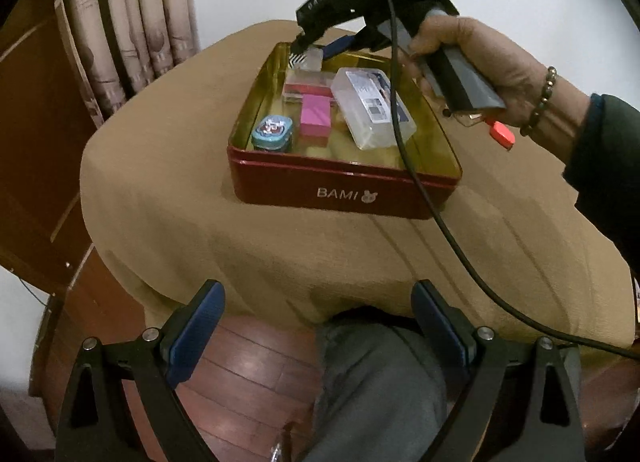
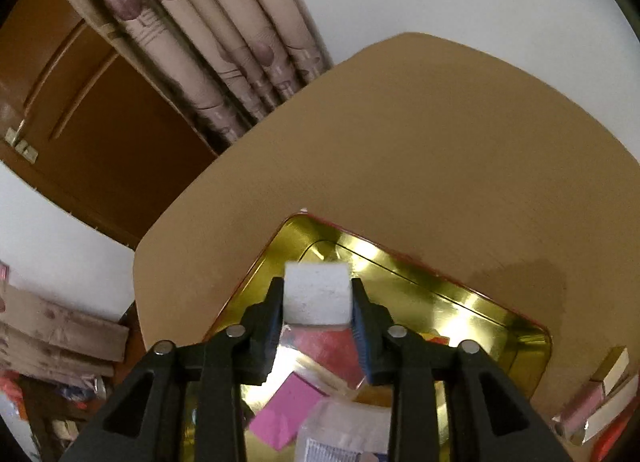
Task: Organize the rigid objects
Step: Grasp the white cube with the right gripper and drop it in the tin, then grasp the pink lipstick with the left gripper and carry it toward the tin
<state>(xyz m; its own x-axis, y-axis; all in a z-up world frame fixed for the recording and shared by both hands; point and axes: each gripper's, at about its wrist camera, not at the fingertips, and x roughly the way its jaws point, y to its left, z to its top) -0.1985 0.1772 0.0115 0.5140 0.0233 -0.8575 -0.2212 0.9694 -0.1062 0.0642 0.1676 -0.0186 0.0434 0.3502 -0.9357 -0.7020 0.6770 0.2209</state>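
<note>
While my left gripper [image 1: 316, 326] hangs wide open, my right gripper [image 2: 318, 302] clamps a white block [image 2: 316, 294] above the red tin [image 2: 520, 326].

Left gripper [image 1: 316, 326] level and low, jaws spread wide with nothing between them, right gripper [image 2: 318, 304] angled downward, jaws closed on a white block [image 2: 316, 294], right hand [image 1: 476, 62] wrapped around its handle, wrist bent, forearm extended.
</note>
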